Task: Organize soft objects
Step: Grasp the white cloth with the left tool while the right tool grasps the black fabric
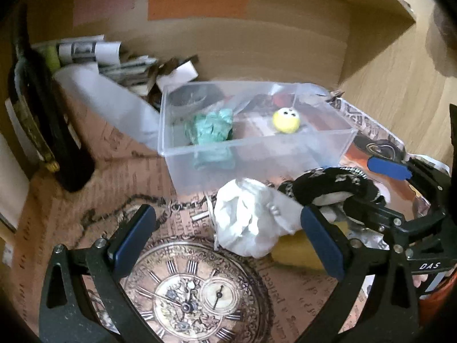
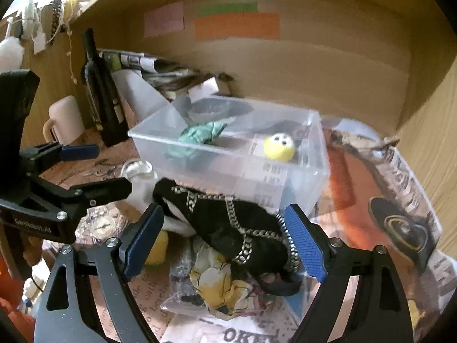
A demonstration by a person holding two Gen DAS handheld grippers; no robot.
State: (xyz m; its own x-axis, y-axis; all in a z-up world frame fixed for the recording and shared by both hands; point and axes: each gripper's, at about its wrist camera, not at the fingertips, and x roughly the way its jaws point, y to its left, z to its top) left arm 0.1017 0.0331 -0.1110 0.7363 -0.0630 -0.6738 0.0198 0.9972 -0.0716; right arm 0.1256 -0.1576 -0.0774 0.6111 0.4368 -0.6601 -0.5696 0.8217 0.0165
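A clear plastic box [image 1: 314, 154] [image 2: 314, 177] holds a crumpled teal cloth [image 1: 212, 125] [image 2: 200, 135] and a yellow ball with eyes [image 1: 285, 120] [image 2: 278, 146]. In front of it lie a crumpled white cloth [image 1: 248, 217] and a black patterned cloth [image 1: 328, 184] [image 2: 228, 225]. My left gripper [image 1: 228, 240] is open, its fingers astride the white cloth. My right gripper [image 2: 225, 243] is open around the black cloth, jaws not touching it. A yellow floral cloth [image 2: 220, 283] lies under the black one.
A dark bottle [image 2: 100, 97] and a white mug [image 2: 64, 120] stand at the left, with rolled papers [image 1: 94, 51] behind. A yellow sponge [image 1: 297, 251] lies by the white cloth. Cardboard walls [image 2: 285, 65] close the back and right. The surface is a clock-print paper [image 1: 185, 291].
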